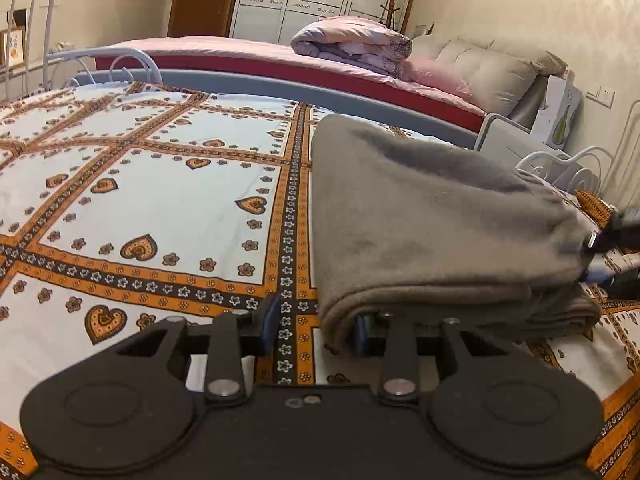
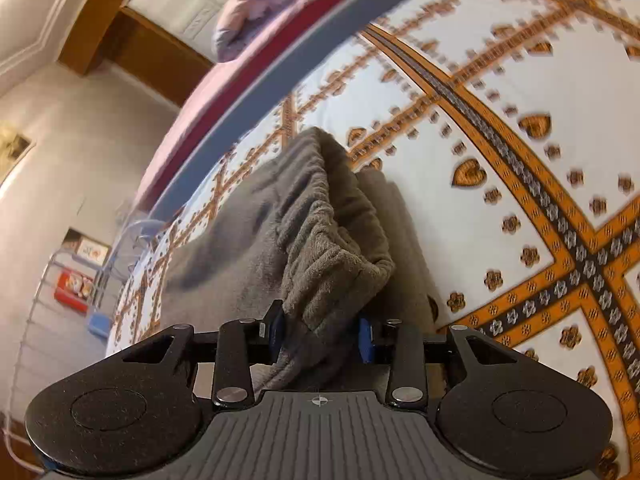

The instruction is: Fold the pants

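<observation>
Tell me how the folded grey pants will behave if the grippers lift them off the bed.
The grey pants look like thick fleece, so they will probably sag and unfold where unsupported. The gathered waistband between the right gripper pads likely stretches and may slip. Their fuzzy surface should grip the patterned bedsheet rather than slide.

No legible text, brand or number in either view. A white box (image 1: 558,108) beside the headboard of the far bed (image 1: 240,50) carries faint marks too small to read. The right gripper (image 2: 322,338) body bears a crosshair sign on its ribbed plate. Framed pictures (image 2: 86,250) on the wall are blurred.
</observation>
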Demonstrator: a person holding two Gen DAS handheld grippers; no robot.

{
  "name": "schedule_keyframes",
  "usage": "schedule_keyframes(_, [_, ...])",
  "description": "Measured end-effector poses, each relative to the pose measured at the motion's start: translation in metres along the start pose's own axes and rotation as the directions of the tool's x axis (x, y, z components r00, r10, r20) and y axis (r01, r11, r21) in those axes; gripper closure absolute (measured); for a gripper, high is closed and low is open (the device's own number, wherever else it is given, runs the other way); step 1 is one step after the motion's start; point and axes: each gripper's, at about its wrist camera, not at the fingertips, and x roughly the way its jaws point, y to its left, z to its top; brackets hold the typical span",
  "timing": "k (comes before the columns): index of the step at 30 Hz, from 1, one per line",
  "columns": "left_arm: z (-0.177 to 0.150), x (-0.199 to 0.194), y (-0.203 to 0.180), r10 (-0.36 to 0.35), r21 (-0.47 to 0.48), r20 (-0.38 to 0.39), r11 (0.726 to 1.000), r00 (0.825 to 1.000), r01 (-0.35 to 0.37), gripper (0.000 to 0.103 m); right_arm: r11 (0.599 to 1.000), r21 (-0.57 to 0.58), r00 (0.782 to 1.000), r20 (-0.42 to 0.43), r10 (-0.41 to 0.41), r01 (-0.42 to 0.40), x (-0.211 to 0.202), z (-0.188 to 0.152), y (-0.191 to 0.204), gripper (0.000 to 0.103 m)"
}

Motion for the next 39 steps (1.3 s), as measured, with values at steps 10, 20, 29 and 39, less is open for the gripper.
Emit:
schedule_keyframes(10, [0.004, -0.004, 0.002, -0.014, -0.008, -0.023, 1.0, 1.0, 0.014, 0.071, 1.0, 0.013, 1.0, 0.017, -0.011, 0.011, -0.012, -0.005, 0.002, 0.059])
schedule_keyframes(20, [0.004, -0.003, -0.001, -0.002, -0.004, -0.019, 1.0, 1.0, 0.002, 0.069, 1.0, -0.005, 0.999, -0.038, -0.007, 0.007, -0.001, -0.004, 0.002, 0.072])
schedule_keyframes(29, [0.005, -0.003, 0.002, -0.016, -0.002, -0.028, 1.0, 0.999, 0.016, 0.066, 1.0, 0.013, 0.998, -0.048, -0.028, 0.028, 0.002, -0.007, -0.007, 0.073])
schedule_keyframes(39, [0.011, -0.011, 0.006, 0.029, 0.005, -0.106, 1.0, 0.994, -0.029, 0.048, 1.0, -0.011, 1.0, -0.027, 0.005, -0.005, -0.018, -0.006, -0.003, 0.073])
